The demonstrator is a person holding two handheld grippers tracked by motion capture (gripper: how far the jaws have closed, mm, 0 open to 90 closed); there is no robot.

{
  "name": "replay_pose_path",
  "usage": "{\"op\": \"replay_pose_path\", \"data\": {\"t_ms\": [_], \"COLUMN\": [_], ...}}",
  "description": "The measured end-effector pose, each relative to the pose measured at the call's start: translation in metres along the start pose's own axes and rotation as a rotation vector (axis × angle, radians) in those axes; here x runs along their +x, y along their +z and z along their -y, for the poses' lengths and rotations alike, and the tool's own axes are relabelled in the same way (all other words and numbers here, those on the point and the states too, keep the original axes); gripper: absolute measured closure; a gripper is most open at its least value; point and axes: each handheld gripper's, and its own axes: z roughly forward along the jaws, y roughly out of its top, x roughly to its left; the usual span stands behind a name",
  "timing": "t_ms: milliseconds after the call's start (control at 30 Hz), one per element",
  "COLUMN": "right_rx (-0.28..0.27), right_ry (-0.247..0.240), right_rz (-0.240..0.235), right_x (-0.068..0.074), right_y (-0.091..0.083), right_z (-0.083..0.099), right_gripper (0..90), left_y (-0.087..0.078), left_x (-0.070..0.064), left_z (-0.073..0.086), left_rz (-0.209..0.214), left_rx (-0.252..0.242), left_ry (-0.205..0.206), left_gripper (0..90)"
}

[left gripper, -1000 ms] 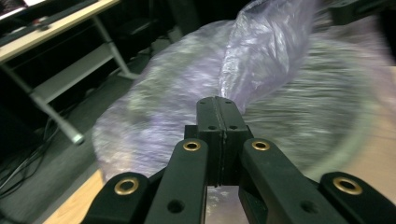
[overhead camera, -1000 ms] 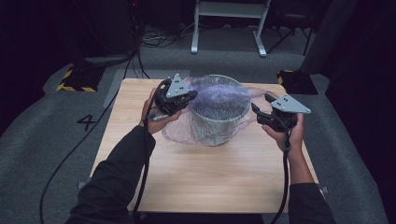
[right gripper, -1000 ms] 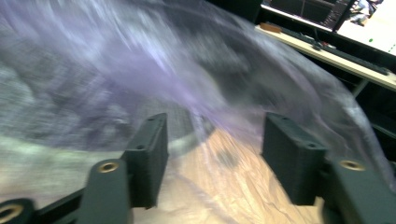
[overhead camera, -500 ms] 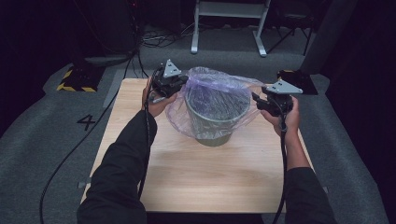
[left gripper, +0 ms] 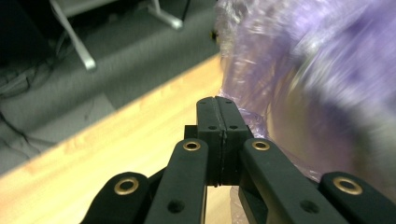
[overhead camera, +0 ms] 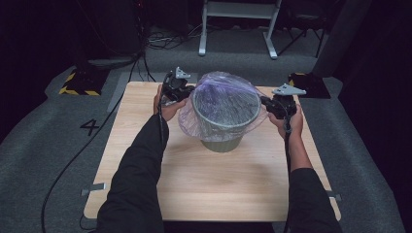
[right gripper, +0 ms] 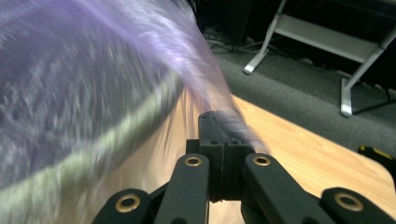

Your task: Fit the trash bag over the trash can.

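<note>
Bin [overhead camera: 224, 127] lined with purple bag [overhead camera: 224, 97], both tongs [overhead camera: 187, 92] [overhead camera: 266, 103] clamping bag's edges

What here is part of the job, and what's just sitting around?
In the job:
purple bag
bin
left gripper
right gripper
table

Just around:
white stand
floor cables
yellow-striped block

grey carpet floor [overhead camera: 43, 145], dark room, white stand [overhead camera: 238, 19].
</note>
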Motion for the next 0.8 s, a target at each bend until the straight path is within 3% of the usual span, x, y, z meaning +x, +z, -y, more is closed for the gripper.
{"op": "replay_pose_path", "data": {"t_ms": [100, 267, 400, 500, 567, 633, 667, 700, 733, 800], "right_rx": [0.013, 0.014, 0.01, 0.003, -0.004, -0.012, -0.015, -0.016, -0.02, -0.026], "right_ry": [0.012, 0.036, 0.046, 0.049, 0.039, 0.037, 0.034, 0.03, 0.031, 0.023], "right_rz": [-0.026, -0.074, -0.101, -0.133, -0.148, -0.174, -0.183, -0.183, -0.192, -0.192], "right_x": [0.002, 0.006, 0.008, 0.01, 0.012, 0.013, 0.013, 0.014, 0.014, 0.014], "right_y": [0.006, 0.012, 0.014, 0.013, 0.01, 0.006, 0.005, 0.003, 0.001, -0.004], "right_z": [0.006, 0.012, 0.016, 0.02, 0.022, 0.025, 0.027, 0.028, 0.03, 0.032], "right_gripper": [90.0, 90.0, 90.0, 90.0, 90.0, 90.0, 90.0, 90.0, 90.0, 90.0], "left_y": [0.007, 0.015, 0.018, 0.012, 0.006, -0.003, -0.008, -0.014, -0.021, -0.037], "left_x": [-0.002, -0.001, -0.003, -0.002, 0.001, 0.004, 0.005, 0.007, 0.008, 0.01], "left_z": [0.007, 0.019, 0.027, 0.033, 0.036, 0.038, 0.039, 0.039, 0.039, 0.041], "left_rz": [0.027, 0.116, 0.163, 0.16, 0.146, 0.109, 0.069, 0.041, 0.042, 0.07], "left_rx": [0.02, -0.008, -0.022, -0.042, -0.05, -0.062, -0.073, -0.086, -0.098, -0.142], "left_ry": [-0.028, -0.142, -0.176, -0.164, -0.169, -0.145, -0.143, -0.156, -0.161, -0.145], "left_gripper": [89.7, 89.5, 88.2, 86.0, 77.9, 73.2, 66.5, 52.4, 42.7, 31.6]}}
